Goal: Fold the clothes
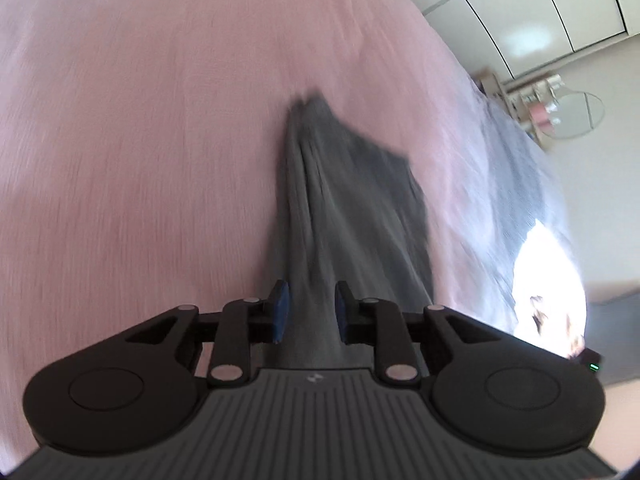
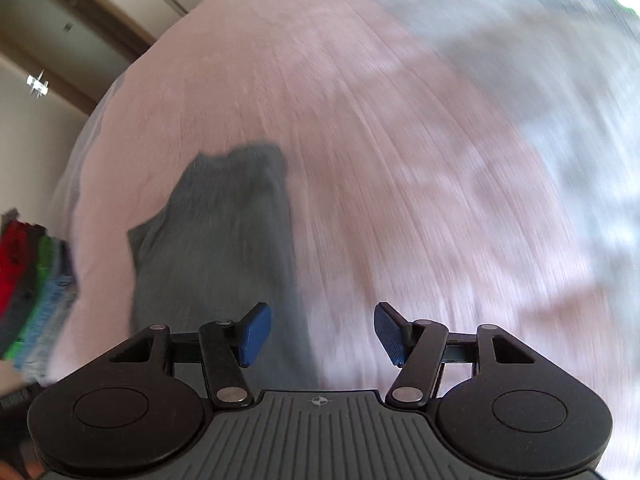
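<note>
a bed [image 1: 120, 140] covered by a pink bedspread [image 2: 360, 140] fills most of both views, the weave streaked by motion blur. a grey garment [image 1: 340, 208] lies bunched on the bedspread, and everything else is placed from it. in the left wrist view, beyond the garment and off to its right, the pink gives way to a bluish-grey blanket [image 1: 516, 168] with a blown-out white patch of light near the bed's edge. past that edge the room shows pale wardrobe doors [image 1: 540, 12], a pale floor, a round glass table [image 1: 576, 114], and a small shelf [image 1: 520, 100] with blurred items on it; what they are cannot be told.

in the right wrist view the same garment [image 2: 224, 248] sits left of centre. to its left, at the frame edge, a stack of folded clothes [image 2: 32, 292] shows red, green and blue layers. behind it stand a cream wall and a door frame [image 2: 92, 12].

the left gripper [image 1: 310, 312] has the garment running up between its blue pads [image 1: 281, 308], jaws drawn close on the cloth. the right gripper [image 2: 322, 334] hovers with its jaws wide apart, nothing between them, the garment's near edge just beside its left pad.
</note>
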`<state>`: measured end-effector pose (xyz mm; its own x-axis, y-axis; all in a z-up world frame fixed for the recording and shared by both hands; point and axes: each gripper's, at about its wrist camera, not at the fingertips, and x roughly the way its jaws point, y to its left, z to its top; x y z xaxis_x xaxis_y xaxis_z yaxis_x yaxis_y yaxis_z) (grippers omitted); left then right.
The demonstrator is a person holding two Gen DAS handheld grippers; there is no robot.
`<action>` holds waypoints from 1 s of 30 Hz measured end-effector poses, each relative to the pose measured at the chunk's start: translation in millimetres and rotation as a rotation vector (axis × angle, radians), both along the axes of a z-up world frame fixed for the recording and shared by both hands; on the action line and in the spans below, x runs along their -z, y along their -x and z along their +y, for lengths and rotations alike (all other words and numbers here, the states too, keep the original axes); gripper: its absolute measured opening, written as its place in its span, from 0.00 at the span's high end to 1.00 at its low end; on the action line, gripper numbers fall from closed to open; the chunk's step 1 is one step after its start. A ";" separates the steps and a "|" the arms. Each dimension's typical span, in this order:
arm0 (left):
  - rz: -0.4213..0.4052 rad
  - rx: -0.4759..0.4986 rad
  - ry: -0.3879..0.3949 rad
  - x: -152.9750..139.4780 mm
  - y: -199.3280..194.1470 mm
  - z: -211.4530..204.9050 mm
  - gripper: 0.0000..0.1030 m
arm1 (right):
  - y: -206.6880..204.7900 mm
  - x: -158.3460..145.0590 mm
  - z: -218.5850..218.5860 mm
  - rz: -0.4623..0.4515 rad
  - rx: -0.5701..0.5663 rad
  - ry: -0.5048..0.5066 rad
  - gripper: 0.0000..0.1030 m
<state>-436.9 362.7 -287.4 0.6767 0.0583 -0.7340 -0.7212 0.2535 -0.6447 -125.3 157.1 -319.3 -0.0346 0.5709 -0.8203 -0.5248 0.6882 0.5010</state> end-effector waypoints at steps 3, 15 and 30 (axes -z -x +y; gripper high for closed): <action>0.019 0.005 0.042 8.9 5.7 -19.6 0.82 | 14.0 2.2 -27.5 0.141 0.056 -0.026 0.41; 0.004 -0.016 0.123 41.3 2.4 -15.0 0.82 | 27.9 32.9 -45.5 0.383 0.251 -0.140 0.51; 0.016 0.045 -0.220 2.2 22.0 -51.1 1.00 | 34.5 34.7 -53.9 0.373 0.267 -0.142 0.97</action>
